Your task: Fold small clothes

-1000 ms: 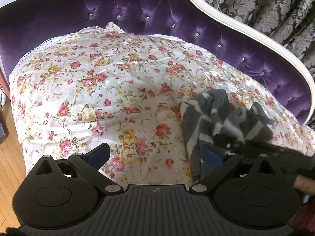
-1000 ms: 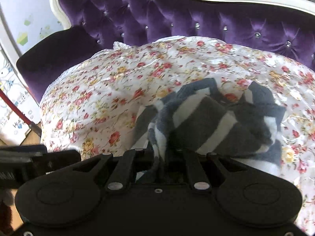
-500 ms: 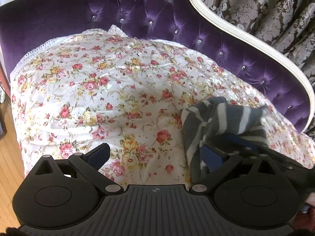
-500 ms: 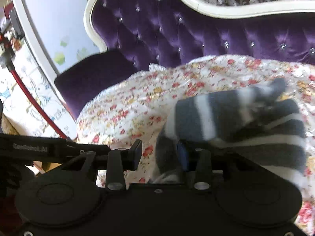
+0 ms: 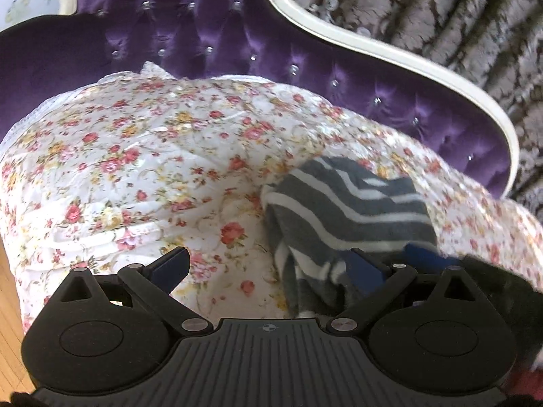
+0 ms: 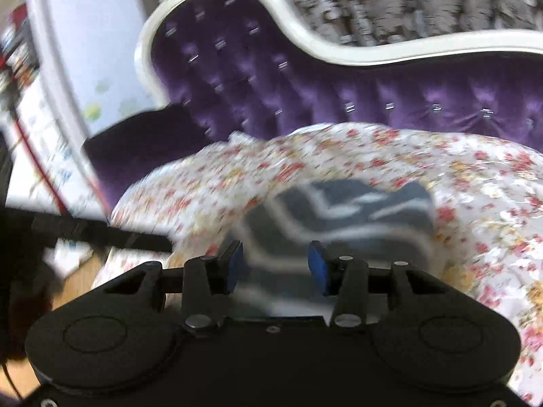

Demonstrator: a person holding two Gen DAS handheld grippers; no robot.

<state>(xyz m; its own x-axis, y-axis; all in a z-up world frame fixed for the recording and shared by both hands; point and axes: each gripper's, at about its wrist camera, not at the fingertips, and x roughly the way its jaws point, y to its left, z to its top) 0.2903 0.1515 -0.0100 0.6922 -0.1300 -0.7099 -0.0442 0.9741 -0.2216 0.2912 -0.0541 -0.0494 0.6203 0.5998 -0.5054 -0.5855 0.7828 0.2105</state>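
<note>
1 grey-and-white striped knit garment (image 5: pixel 349 210) lies bunched on 1 white floral-print quilted cover (image 5: pixel 142 156), toward the cover's right side in the left wrist view. The cover is spread over the seat of 1 purple button-tufted velvet sofa with a curved white frame (image 5: pixel 217 34). Behind the sofa hangs 1 brown-and-cream damask curtain (image 5: pixel 441 13).

2 grippers are present. The left gripper (image 5: pixel 268 264) stands released, its 2 blue-padded fingers wide apart: 1 finger (image 5: pixel 171 266) is over bare floral cover, the other rests at the near edge of the striped garment, and nothing is clamped between them. The right gripper (image 6: pixel 275 266) has just been opening its jaws; its 2 blue pads (image 6: pixel 234 266) now stand apart with the near edge of the garment lying in the gap, neither pad visibly pressing on it, though this view is motion-blurred. In the left wrist view the right gripper shows as a dark blurred shape at the garment's lower right. A strip of wooden floor (image 5: pixel 8 312) shows at the far left.
</note>
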